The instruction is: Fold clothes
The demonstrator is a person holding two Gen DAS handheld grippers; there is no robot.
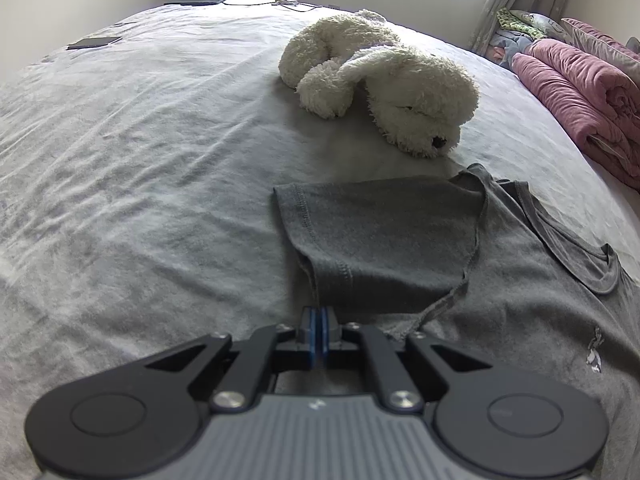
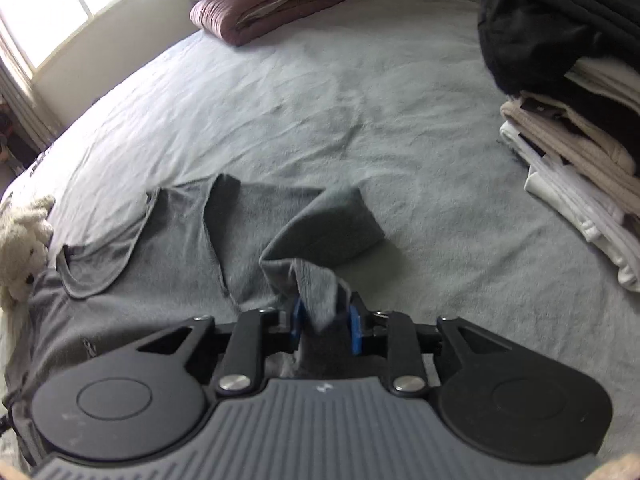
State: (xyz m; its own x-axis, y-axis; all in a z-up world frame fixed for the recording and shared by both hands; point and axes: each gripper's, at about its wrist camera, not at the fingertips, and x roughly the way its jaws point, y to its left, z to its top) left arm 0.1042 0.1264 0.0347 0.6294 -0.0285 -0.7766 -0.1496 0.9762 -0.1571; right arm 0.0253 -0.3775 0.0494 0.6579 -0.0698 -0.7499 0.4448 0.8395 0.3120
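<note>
At the bottom of the left wrist view, the left gripper (image 1: 319, 320) is sitting with its blue pads pressed together, and the edge of the grey T-shirt (image 1: 500, 280) is running straight into them, so it is pinching the fabric. From there the shirt is spreading up and to the right across the grey bedsheet (image 1: 140, 160), its left sleeve (image 1: 372, 232) folded inward over the body and its neckline (image 1: 568, 248) lying at the right of the frame. Above the shirt, in the upper middle, a white plush dog (image 1: 380, 80) is lying on its side, just beyond the sleeve. A pink quilt (image 1: 580, 92) is resting folded at the upper right, and a dark flat device (image 1: 94, 43) is lying at the upper left.

In the right wrist view, the right gripper (image 2: 326, 320) is filling the bottom of the frame with its jaws standing partly apart; a bunched fold of the shirt's right sleeve (image 2: 320, 240) is hanging between the blue pads, which do not look pressed onto it. The shirt (image 2: 172, 248) is stretching to the left of centre. At the right edge a stack of folded clothes (image 2: 572, 140) is sitting on the sheet, dark garments on top of beige and white ones.
</note>
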